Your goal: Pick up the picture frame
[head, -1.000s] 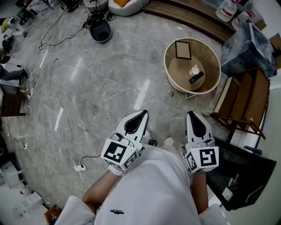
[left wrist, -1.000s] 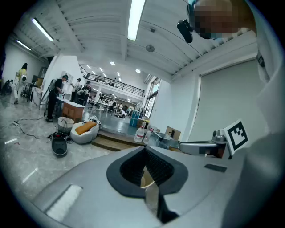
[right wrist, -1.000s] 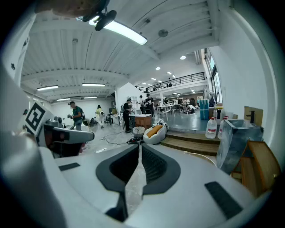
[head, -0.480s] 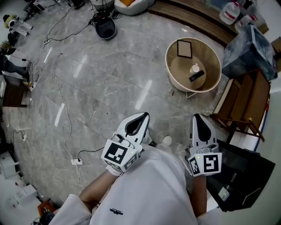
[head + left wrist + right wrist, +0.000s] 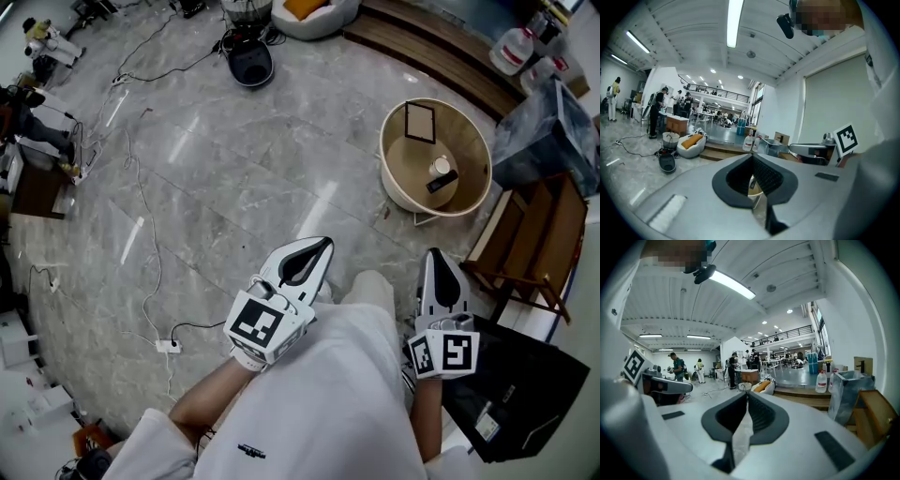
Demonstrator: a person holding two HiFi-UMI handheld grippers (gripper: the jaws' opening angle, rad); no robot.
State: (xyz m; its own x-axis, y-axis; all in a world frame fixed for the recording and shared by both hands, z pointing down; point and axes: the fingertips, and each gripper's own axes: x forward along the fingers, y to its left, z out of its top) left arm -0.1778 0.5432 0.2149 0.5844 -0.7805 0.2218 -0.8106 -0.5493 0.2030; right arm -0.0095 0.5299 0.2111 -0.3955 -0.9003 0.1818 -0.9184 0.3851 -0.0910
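Note:
The picture frame (image 5: 420,122), thin and black with a pale middle, leans against the inner far wall of a round beige tub-shaped table (image 5: 396,178) at the upper right of the head view. A white cup (image 5: 441,167) and a black remote (image 5: 443,181) lie beside it. My left gripper (image 5: 314,247) and right gripper (image 5: 437,260) are held in front of the person's body, well short of the table. Both are shut and hold nothing. In the left gripper view the left gripper (image 5: 752,159) points toward the beige table. The right gripper (image 5: 746,398) points across the hall.
A wooden chair (image 5: 525,234) and a black bag (image 5: 525,384) stand to the right. A plastic-wrapped box (image 5: 553,131) and water bottles (image 5: 516,47) are behind the table by a wooden step (image 5: 431,47). Cables (image 5: 141,244) and a power strip (image 5: 169,346) lie on the marble floor at left.
The view has shifted: the table and frame now sit further right and lower. The right gripper has dropped toward the lower right. A knee has come forward between the grippers.

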